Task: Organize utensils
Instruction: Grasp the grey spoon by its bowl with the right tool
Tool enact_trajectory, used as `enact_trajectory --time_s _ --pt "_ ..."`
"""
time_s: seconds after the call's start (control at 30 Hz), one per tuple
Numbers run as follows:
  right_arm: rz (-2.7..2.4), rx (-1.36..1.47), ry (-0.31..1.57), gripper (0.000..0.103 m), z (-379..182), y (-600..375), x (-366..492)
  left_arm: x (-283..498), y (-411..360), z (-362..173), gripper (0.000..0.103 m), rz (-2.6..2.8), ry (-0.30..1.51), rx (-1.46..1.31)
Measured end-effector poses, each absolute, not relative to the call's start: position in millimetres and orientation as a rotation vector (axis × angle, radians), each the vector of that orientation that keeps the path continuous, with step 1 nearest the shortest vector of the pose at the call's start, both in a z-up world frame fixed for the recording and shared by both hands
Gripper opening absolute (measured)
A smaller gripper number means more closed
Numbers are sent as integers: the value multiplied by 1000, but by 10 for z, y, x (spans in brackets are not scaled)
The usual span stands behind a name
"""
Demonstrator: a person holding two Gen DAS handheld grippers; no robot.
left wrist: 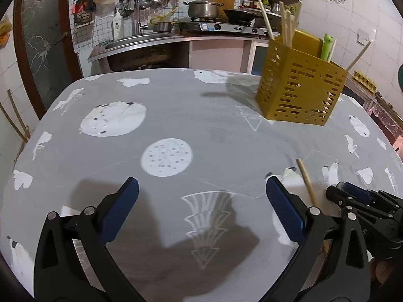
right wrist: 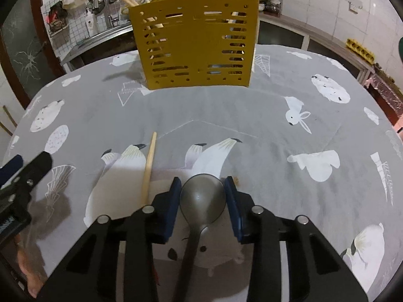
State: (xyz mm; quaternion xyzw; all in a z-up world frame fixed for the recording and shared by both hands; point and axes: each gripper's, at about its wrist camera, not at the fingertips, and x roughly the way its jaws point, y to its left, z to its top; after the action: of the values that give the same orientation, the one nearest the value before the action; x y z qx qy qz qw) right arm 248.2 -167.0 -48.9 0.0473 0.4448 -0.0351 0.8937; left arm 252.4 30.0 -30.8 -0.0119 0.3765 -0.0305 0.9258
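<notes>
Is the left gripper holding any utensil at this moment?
No, the left gripper has its jaws wide apart over the bare tablecloth, and nothing lies between them.

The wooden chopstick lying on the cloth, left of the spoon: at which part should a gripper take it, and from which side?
Grip the chopstick near its free far half, coming from above with the fingers across its width. It lies flat on the tablecloth, thin and round, so a side approach would only roll it. The open left gripper is probably better placed; the right gripper brackets the spoon.

Table w/ grey printed cloth (right wrist: 252, 105): yellow slotted holder (right wrist: 199, 42) at back, chopstick (right wrist: 149, 166) + spoon (right wrist: 202, 196) near front.
</notes>
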Motion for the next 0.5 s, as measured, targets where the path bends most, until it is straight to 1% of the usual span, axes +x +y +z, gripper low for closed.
enact_trajectory --time_s 0.37,0.5 --pt "-59 101 925 36 -482 -2369 2584 2702 -339 -407 98 -147 843 -7" --pt "-67 89 919 36 -487 -2502 2623 2766 -572 -490 96 -171 874 6"
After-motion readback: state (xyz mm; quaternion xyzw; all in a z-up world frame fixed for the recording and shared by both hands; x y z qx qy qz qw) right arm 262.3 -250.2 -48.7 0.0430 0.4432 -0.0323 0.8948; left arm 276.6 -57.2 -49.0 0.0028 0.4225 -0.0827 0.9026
